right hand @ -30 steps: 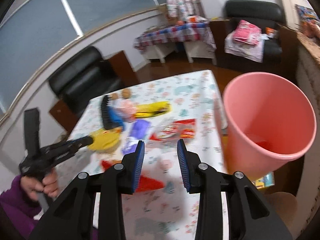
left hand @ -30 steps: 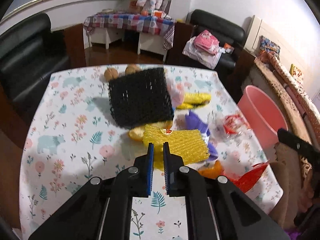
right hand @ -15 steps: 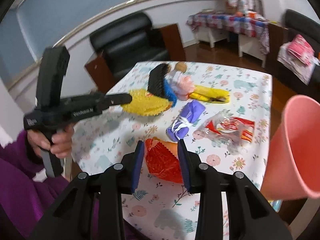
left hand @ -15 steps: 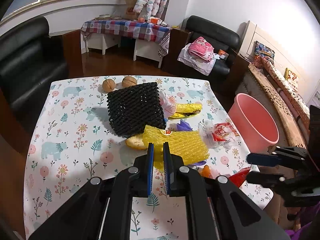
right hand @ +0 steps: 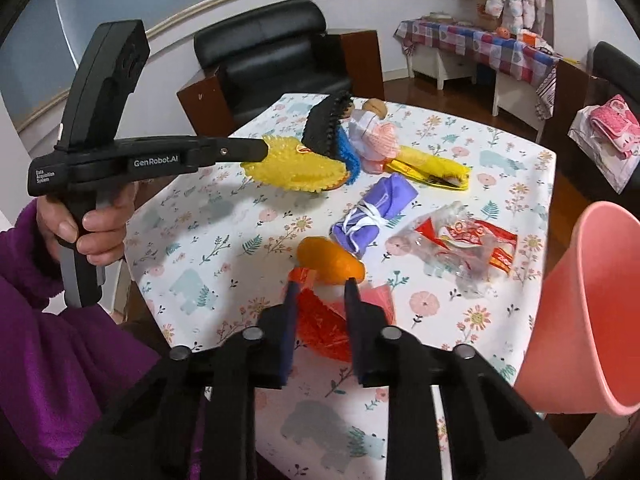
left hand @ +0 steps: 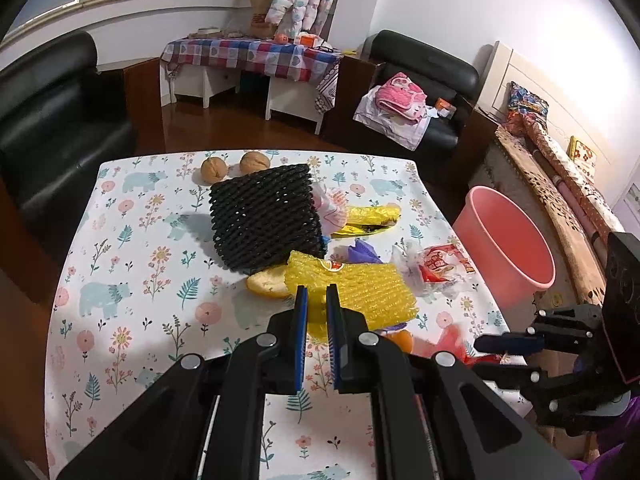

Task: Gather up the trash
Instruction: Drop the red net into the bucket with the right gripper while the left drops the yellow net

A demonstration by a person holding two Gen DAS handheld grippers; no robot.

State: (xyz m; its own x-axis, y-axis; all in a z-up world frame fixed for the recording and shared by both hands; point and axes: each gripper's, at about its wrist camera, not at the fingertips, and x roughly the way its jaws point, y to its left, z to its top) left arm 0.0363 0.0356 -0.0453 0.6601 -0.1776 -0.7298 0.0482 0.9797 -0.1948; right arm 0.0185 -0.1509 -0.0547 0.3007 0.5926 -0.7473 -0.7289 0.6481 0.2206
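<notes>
We read "GenRobot.AI" on the left gripper (right hand: 262, 148); its narrow jaws pinch the yellow foam net (left hand: 360, 292). The right gripper (right hand: 320, 288) jaws straddle a crinkled red wrapper (right hand: 320, 326) on the table (left hand: 132, 280).

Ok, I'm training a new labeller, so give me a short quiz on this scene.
1. True or false: the pink bucket stands on the table.
2. What lies between the right gripper's open jaws? A) red wrapper B) purple bag C) black net
3. What does the left gripper hold?
Key: 1 false, it stands beside the table; 2 A; 3 the yellow net.
</notes>
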